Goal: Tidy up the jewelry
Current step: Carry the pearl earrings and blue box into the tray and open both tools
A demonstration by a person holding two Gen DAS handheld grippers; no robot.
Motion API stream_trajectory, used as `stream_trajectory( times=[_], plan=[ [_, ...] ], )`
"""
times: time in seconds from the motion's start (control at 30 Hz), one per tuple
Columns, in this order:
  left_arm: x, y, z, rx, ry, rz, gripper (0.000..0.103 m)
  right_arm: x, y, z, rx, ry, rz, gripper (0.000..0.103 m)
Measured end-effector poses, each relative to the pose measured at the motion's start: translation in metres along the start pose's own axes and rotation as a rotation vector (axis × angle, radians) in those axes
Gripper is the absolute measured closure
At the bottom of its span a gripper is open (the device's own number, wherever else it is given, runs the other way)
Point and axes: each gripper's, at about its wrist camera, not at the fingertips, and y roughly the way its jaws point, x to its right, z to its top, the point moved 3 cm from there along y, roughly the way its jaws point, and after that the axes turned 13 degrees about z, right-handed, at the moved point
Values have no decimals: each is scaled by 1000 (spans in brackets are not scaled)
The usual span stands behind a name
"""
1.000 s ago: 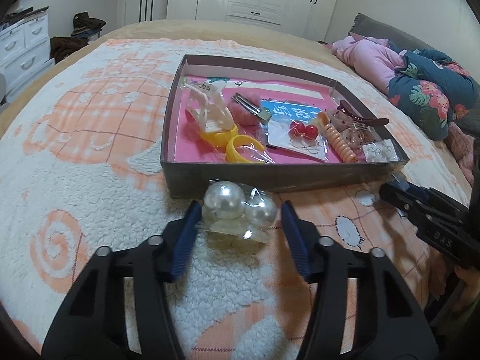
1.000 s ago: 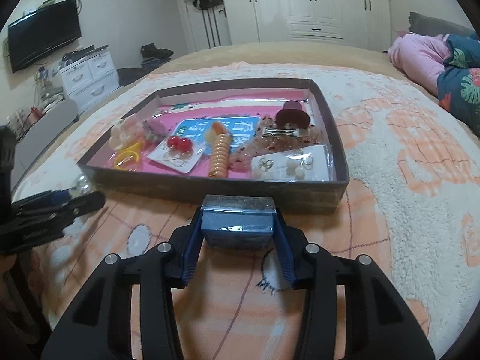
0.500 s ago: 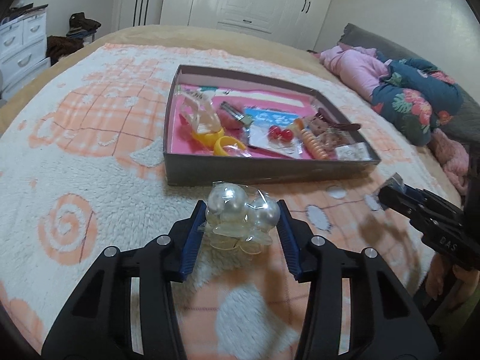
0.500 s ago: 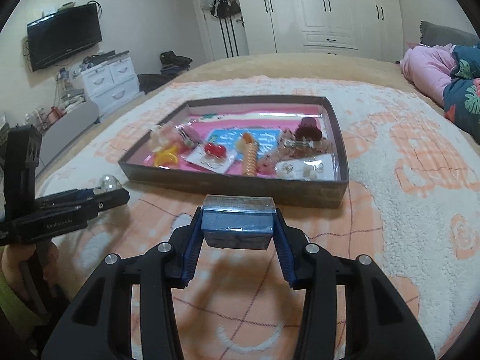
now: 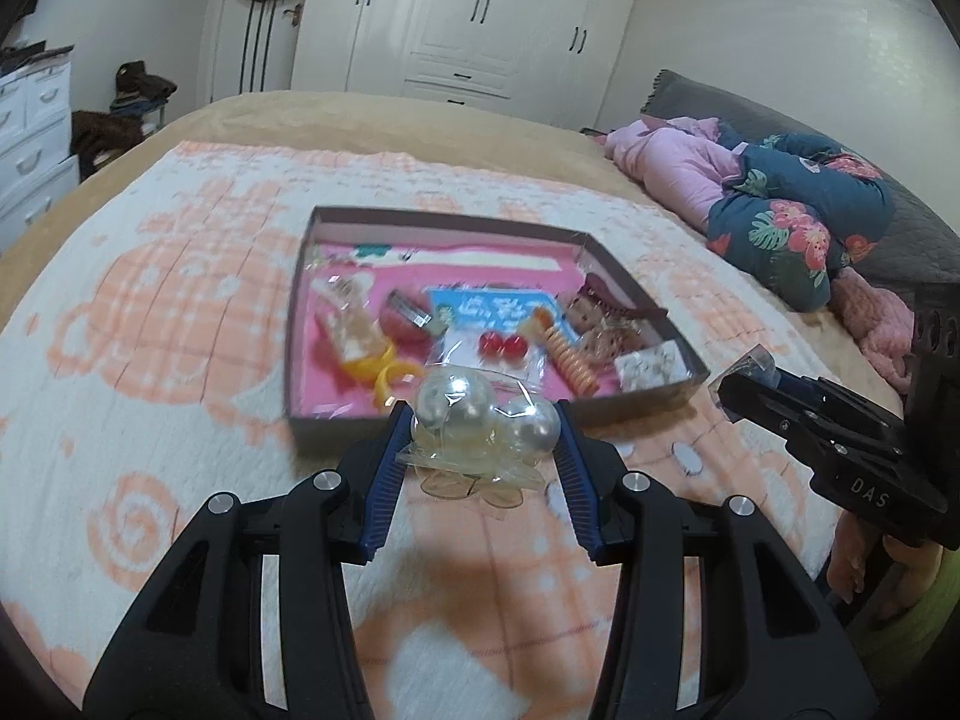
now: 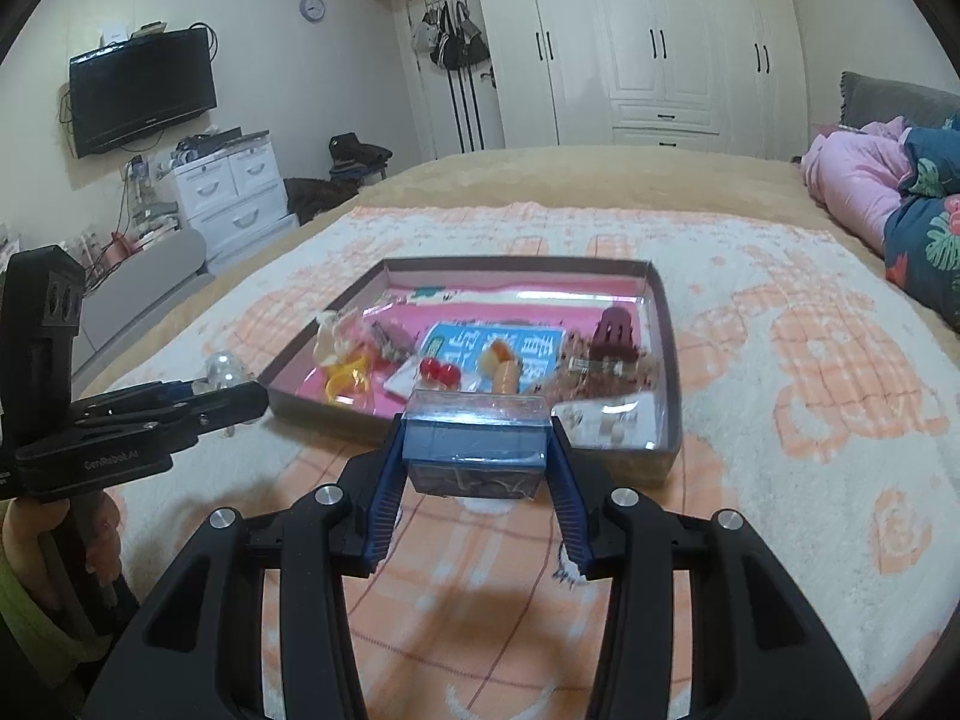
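My left gripper (image 5: 485,429) is shut on a clear bag of large pearl ornaments (image 5: 480,414), held above the blanket in front of the tray. My right gripper (image 6: 477,447) is shut on a small clear box with a blue base (image 6: 477,441), also lifted short of the tray. The shallow brown tray (image 5: 480,420) with a pink floor holds several bagged hair clips, red earrings, an orange spiral tie and yellow rings; it also shows in the right wrist view (image 6: 669,360). Each gripper shows in the other's view, the right one (image 5: 729,384) and the left one (image 6: 252,399).
An orange-and-white fleece blanket (image 5: 150,312) covers the bed. Pink and floral bedding (image 5: 780,210) is piled at the right. White wardrobes (image 6: 660,42), a drawer unit (image 6: 231,192) and a wall TV (image 6: 141,93) stand beyond the bed.
Both grippers have risen and drawn back from the tray with their loads still gripped; the tray looks smaller and farther away in both views.
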Motion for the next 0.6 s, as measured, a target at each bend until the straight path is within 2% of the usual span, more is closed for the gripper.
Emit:
stream_trajectory(
  times=[0.3, 0.6],
  plan=[
    [20, 25, 34, 17, 29, -16, 65, 14, 3, 20, 30, -3, -35, 60],
    [23, 58, 61, 9, 38, 12, 65, 31, 17, 43, 41, 20, -66, 60]
  ],
)
